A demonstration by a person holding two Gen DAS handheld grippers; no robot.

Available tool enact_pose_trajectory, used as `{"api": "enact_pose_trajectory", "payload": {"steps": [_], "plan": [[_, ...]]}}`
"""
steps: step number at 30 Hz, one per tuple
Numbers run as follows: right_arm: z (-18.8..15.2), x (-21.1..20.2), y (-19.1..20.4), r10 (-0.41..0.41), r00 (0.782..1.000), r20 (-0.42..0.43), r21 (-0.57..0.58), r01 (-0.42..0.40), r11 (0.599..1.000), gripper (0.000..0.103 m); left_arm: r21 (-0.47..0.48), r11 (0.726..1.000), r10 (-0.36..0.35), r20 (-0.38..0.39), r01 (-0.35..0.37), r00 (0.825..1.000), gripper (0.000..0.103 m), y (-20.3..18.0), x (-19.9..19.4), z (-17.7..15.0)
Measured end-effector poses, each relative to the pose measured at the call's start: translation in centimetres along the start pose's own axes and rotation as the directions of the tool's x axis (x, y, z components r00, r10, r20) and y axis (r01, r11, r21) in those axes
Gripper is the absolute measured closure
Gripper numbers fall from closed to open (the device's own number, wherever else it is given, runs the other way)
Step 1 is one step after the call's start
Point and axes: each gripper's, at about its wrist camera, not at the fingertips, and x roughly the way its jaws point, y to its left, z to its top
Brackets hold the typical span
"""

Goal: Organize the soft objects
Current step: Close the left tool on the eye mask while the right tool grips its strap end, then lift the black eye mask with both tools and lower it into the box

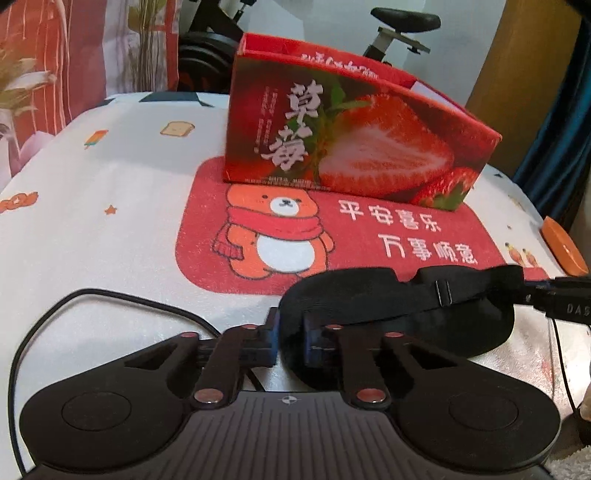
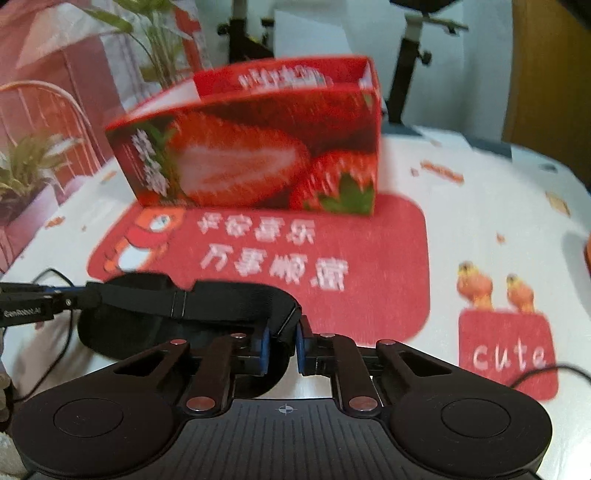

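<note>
A black sleep mask [image 1: 388, 299] with a strap lies at the near edge of a red bear mat [image 1: 332, 236], stretched between my two grippers. My left gripper [image 1: 290, 339] is shut on the mask's left end. The right gripper [image 1: 554, 295] enters from the right edge and holds the strap end. In the right wrist view my right gripper [image 2: 282, 345] is shut on the right end of the mask [image 2: 184, 306], with the left gripper [image 2: 33, 302] at the far left. An open-topped red strawberry box [image 1: 351, 140] [image 2: 258, 147] stands at the back of the mat [image 2: 295, 258].
A white patterned cloth [image 1: 110, 166] covers the table. A black cable [image 1: 110, 295] loops near the left gripper. An orange object [image 1: 563, 247] sits at the right edge. An exercise bike [image 1: 402, 22] and potted plants [image 2: 37, 166] stand behind the table.
</note>
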Motion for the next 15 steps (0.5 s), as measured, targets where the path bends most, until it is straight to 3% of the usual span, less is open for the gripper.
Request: {"api": "enact_pose_trajectory", "payload": {"steps": [4, 9, 15], "plan": [[1.3, -1.0, 0.3, 0.019, 0.998, 0.061, -0.027, -0.017, 0.999, 0.092, 0.012, 1.000, -0.005, 0.048, 0.004, 0.999, 0.099, -0.2, -1.0, 0.8], [3.6, -2.4, 0.7, 0.051, 0.989, 0.139, -0.063, -0.043, 0.997, 0.092, 0.013, 1.000, -0.003, 0.125, 0.001, 0.992, 0.099, -0.2, -2.7, 2.8], [7.7, -3.9, 1.5, 0.083, 0.972, 0.222, -0.144, -0.052, 0.988, 0.092, 0.041, 0.999, 0.007, 0.260, -0.018, 0.966, 0.099, -0.2, -5.5, 7.2]]}}
